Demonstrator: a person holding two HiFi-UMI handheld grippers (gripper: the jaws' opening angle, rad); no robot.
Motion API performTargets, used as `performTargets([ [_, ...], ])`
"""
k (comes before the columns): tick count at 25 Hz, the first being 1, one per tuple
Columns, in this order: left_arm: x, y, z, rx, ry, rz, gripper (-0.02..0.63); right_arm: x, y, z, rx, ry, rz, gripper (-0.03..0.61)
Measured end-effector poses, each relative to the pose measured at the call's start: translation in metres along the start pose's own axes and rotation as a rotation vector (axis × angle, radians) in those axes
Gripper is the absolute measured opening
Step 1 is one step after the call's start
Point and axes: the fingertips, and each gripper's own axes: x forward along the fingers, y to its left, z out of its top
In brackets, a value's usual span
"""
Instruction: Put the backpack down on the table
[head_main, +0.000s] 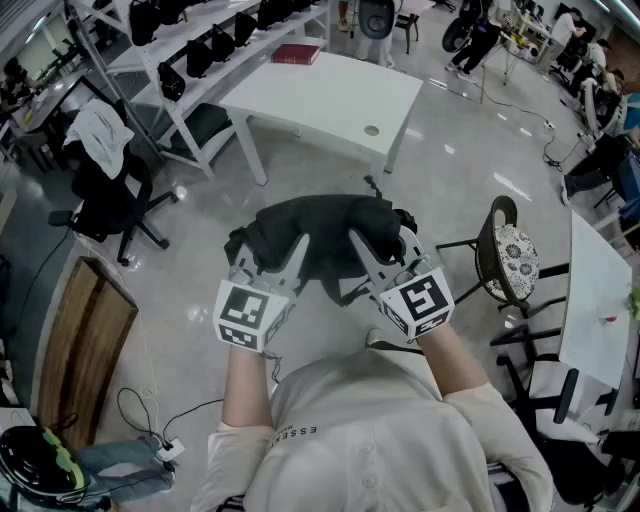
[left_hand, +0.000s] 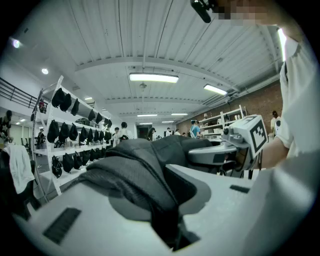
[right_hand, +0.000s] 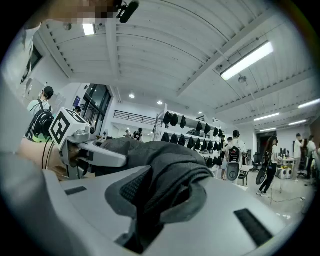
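A busy workroom with a pale floor holds one white surface (head_main: 330, 95), bare but for a red book (head_main: 296, 54) at its far-left corner. Left of the surface runs white shelving (head_main: 215, 60) stocked with dark bags, and down-left of the surface stands an office chair (head_main: 105, 185) with a white cloth over its back.

On the near side of the surface the person carries the backpack (head_main: 320, 235) in the air over the floor, not yet above the top. The left gripper (head_main: 290, 258) has its jaws nearly together, pinching a thick fold of grey fabric at the bag's left. The bag hangs slack between the two grips, probably held from both sides so that it stays level and spread for laying down flat. The right gripper (head_main: 368, 255) has its jaws closed to a narrow gap on bunched fabric at the bag's right.

Near-right of the surface stands a round-backed chair (head_main: 510, 255), which the carry seems likely to pass.
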Motion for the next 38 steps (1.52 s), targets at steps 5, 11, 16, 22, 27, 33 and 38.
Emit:
performTargets([
  [5,0.002,0.005,0.001,0.003,0.002,0.007,0.081,0.005,-0.002,-0.001,0.006,0.004,0.000,0.079],
  [11,0.001,0.015,-0.007,-0.011,0.011,0.003,0.081,0.017,0.002,-0.003,0.014,0.014,0.009,0.080],
  [16,0.011,0.021,-0.016,-0.028,0.035,0.015,0.081,0.027,-0.005,-0.016,0.043,0.028,0.034,0.080],
  [22,0.035,0.046,-0.035,-0.048,0.076,0.044,0.081,0.059,-0.022,-0.035,0.083,0.042,0.071,0.080],
  [27,0.075,0.078,-0.042,-0.059,0.090,0.064,0.081,0.102,-0.054,-0.048,0.094,0.044,0.102,0.080],
  [33,0.146,0.137,-0.037,-0.084,0.104,0.101,0.081,0.175,-0.117,-0.056,0.115,0.047,0.138,0.080],
  [38,0.213,0.192,-0.024,-0.105,0.098,0.113,0.081,0.239,-0.178,-0.053,0.111,0.048,0.166,0.080],
])
